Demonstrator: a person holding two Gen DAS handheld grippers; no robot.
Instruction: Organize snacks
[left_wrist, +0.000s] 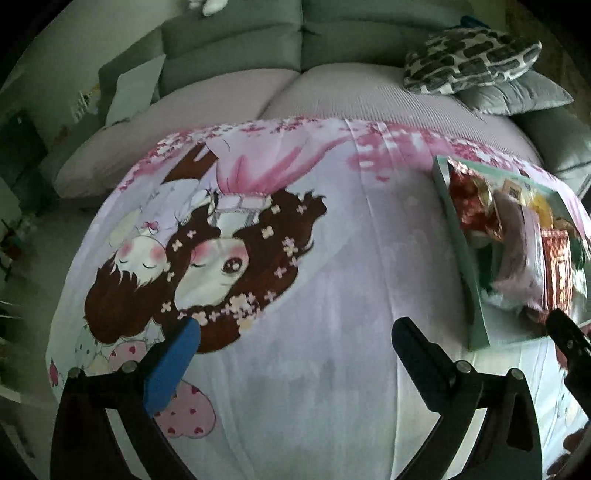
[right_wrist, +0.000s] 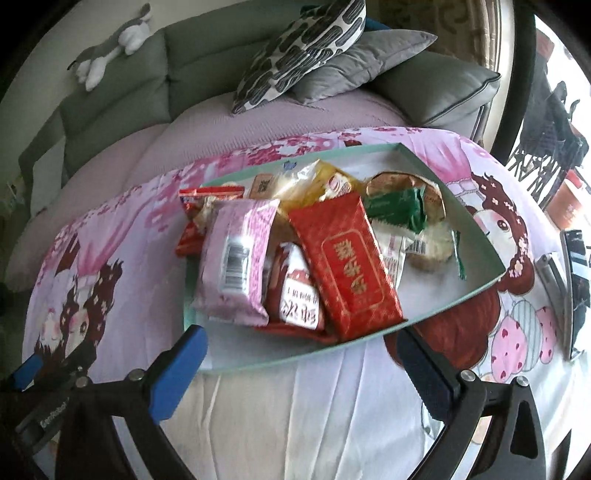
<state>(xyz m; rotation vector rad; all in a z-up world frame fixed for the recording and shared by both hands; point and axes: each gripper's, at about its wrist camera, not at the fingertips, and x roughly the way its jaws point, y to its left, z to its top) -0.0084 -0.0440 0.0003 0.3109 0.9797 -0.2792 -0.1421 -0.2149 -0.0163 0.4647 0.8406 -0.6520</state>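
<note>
Snack packets, red pack (right_wrist: 347, 266) and pink pack (right_wrist: 236, 258) foremost, piled in shallow mint-green box (right_wrist: 476, 236) near table's right edge, on cartoon-print cloth (left_wrist: 332, 266). Right gripper (right_wrist: 301, 354) wide apart, empty, at box's near rim. Left gripper (left_wrist: 295, 339) wide apart, empty, over bare cloth beside box. Grey sofa (right_wrist: 122, 88) behind.

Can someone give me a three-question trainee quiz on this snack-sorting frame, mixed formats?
1. True or false: the right gripper is shut on the red rectangular foil packet.
2. Where do the snacks lie? A) in the shallow mint-green cardboard box B) loose on the grey sofa C) on the floor
3. Fill in: the pink plastic-wrapped packet lies to the ___ of the red one in the right wrist view.

Key: 1 false, both jaws open and empty; 2 A; 3 left.
</note>
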